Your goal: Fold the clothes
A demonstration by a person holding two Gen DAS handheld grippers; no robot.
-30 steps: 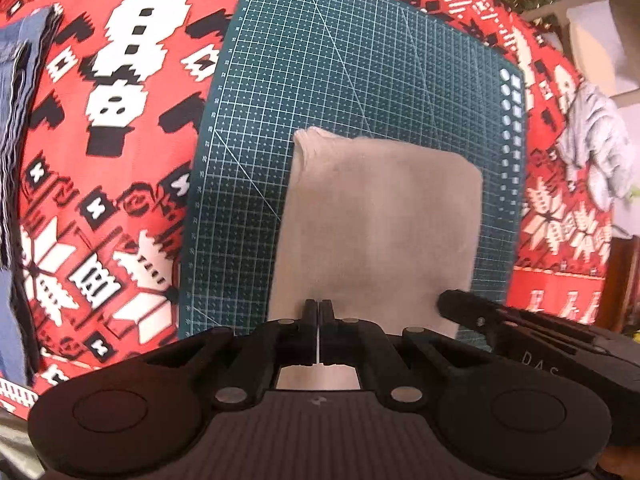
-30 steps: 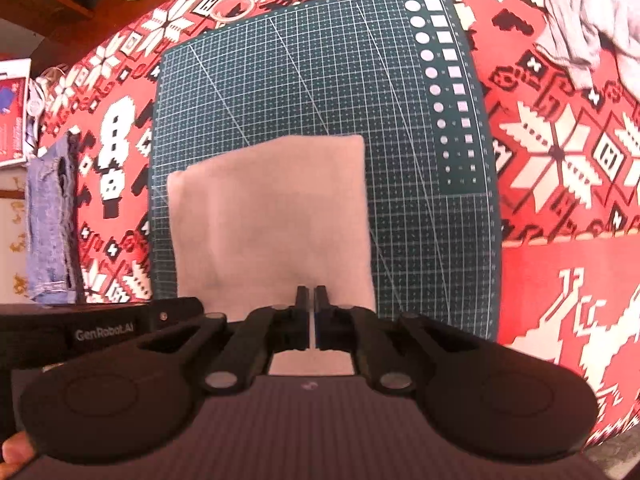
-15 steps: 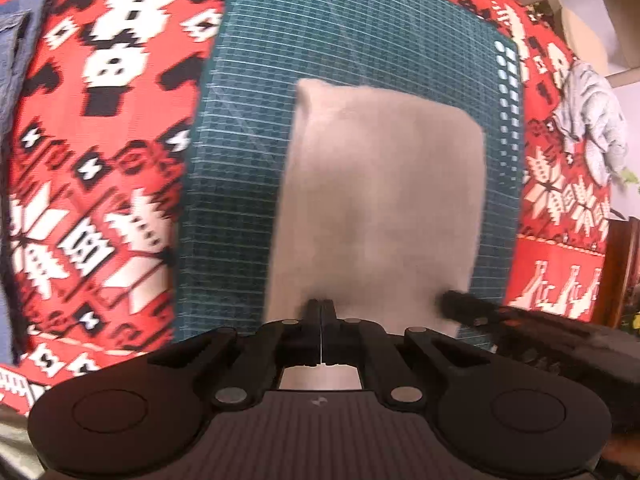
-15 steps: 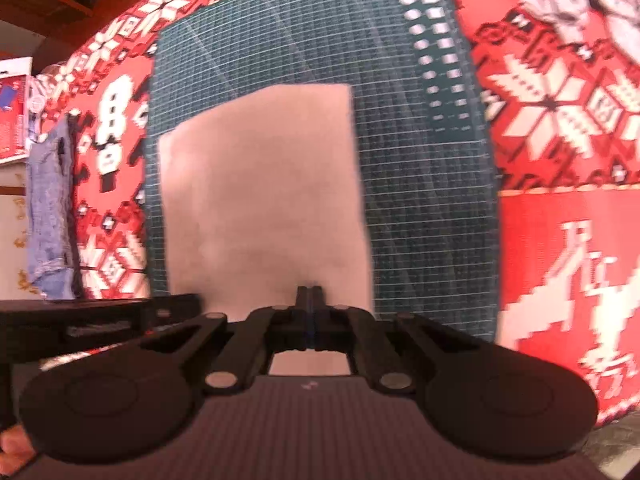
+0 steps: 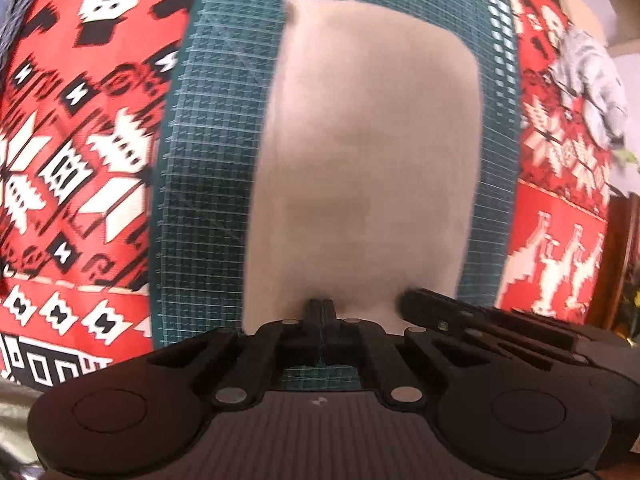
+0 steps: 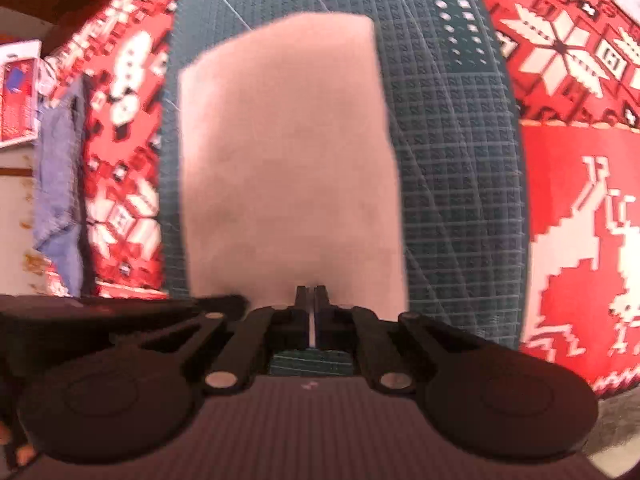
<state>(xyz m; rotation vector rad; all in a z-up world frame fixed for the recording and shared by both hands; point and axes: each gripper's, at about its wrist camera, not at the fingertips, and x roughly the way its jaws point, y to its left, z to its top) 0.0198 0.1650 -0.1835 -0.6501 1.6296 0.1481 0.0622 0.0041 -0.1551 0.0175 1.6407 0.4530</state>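
Note:
A beige cloth, folded into a rectangle, lies over the green cutting mat. My left gripper is shut on the cloth's near edge, left of centre. My right gripper is shut on the same near edge of the cloth, further right. The near edge is lifted off the mat, which shows under both grippers. The right gripper's body shows at the lower right of the left wrist view. Both views are motion-blurred.
A red, white and black patterned tablecloth covers the table. Folded blue denim lies at the left. A grey-white garment lies at the far right. A red and white box sits at the far left.
Both grippers have moved forward and up with the cloth's near edge in them. The mat now shows beneath the lifted edge, and the cloth looms larger in both views.

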